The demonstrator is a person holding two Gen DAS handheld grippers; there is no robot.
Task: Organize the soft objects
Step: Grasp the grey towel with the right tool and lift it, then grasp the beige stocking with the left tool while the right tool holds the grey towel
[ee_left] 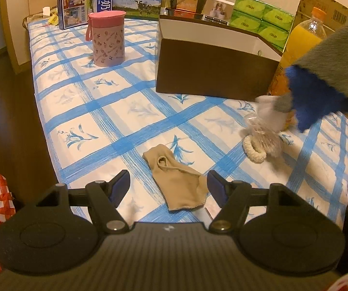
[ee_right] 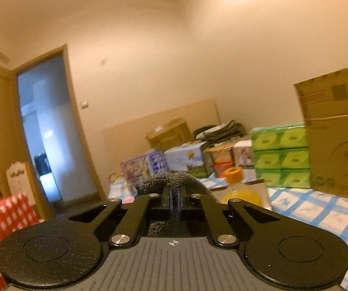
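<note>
tablecloth (ee_left: 135,111) blue-white check | sock (ee_left: 176,181) beige | box (ee_left: 212,72) brown | canister (ee_left: 108,38) pink

We see both views under warm, yellowish indoor light that leaves the corners dark, where the fisheye circle cuts the frame. Straight edges bow toward the rim, as on the brown box (ee_left: 212,72) in the left view. The grey and blue cloth (ee_left: 328,77) at the right edge there is smeared with motion blur. The right view is softer overall, its background boxes hazy, while the doorway (ee_right: 50,131) glows a cooler blue
</note>
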